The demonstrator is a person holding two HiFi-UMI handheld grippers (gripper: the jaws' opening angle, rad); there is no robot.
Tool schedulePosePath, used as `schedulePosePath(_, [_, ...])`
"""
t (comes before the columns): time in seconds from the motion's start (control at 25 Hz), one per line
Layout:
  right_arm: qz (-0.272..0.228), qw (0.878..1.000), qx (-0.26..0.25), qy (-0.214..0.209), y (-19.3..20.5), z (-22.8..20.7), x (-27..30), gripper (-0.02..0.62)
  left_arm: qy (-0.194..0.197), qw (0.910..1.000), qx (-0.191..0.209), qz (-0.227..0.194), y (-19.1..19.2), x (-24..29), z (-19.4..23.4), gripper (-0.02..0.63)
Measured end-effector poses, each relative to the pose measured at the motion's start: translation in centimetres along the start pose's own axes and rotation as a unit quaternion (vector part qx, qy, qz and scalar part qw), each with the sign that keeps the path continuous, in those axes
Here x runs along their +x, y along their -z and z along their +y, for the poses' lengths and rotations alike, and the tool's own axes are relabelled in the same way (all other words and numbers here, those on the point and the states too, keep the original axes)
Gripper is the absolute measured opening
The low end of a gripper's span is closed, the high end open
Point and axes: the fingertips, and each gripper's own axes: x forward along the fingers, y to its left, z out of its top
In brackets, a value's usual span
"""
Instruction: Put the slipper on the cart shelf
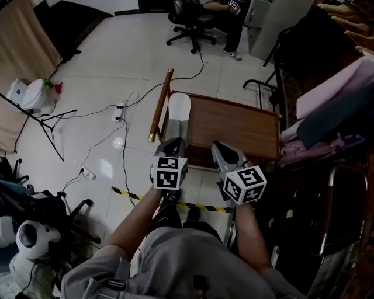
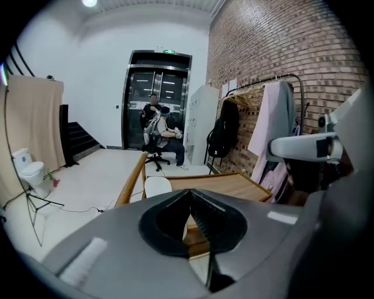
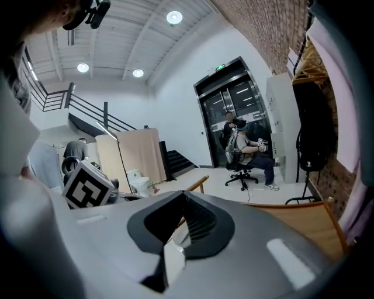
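Both claws are clenched on nothing. My left claw (image 1: 173, 142) (image 2: 189, 193) has its jaws met at the tips with no thing between them, and it points forward and somewhat down. Just beside it, my right claw (image 1: 220, 147) (image 3: 184, 195) is pressed shut the same way, bare, and points closer to level. Each one carries its marker cube behind the jaws, nearer my forearms.

Directly ahead of the left claw lies the white slipper (image 1: 178, 112) (image 2: 156, 186). It rests flat on the wooden cart shelf (image 1: 239, 125) at the shelf's left end, close alongside the wooden handle (image 1: 159, 106) that runs along that end. From the head view my left claw's tip overlaps the slipper's near end, and I cannot tell whether they touch. The right claw hangs over the shelf's near edge, apart from the slipper.

Below my claws a strip of yellow-and-black tape (image 1: 201, 205) crosses the pale floor (image 1: 105, 70), and cables (image 1: 123, 146) trail off to the left. A clothes rack (image 1: 327, 93) hung with garments stands to the right of the cart. Far beyond the cart a person (image 1: 225, 17) sits on an office chair.
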Motion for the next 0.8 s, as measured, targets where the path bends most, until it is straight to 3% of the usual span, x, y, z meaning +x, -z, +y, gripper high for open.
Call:
schedulePosePath(0.24, [0.021,0.999,0.016,0.043,0.7,-1.9,2.7,0.0,0.011,0.9993,-0.018,0.03,1.2,6.0,2.8,0.024])
schedulePosePath(0.52, [0.025,0.996,0.021,0.089,-0.4,-3.8,3.7,0.0,0.013,0.996,-0.012,0.087,4.4,12.3,4.6,0.133])
schedulePosePath(0.8, [0.035,0.991,0.026,0.128,-0.2,-5.9,2.5,0.0,-0.053,0.9906,0.011,0.126,7.3,16.9,7.5,0.151])
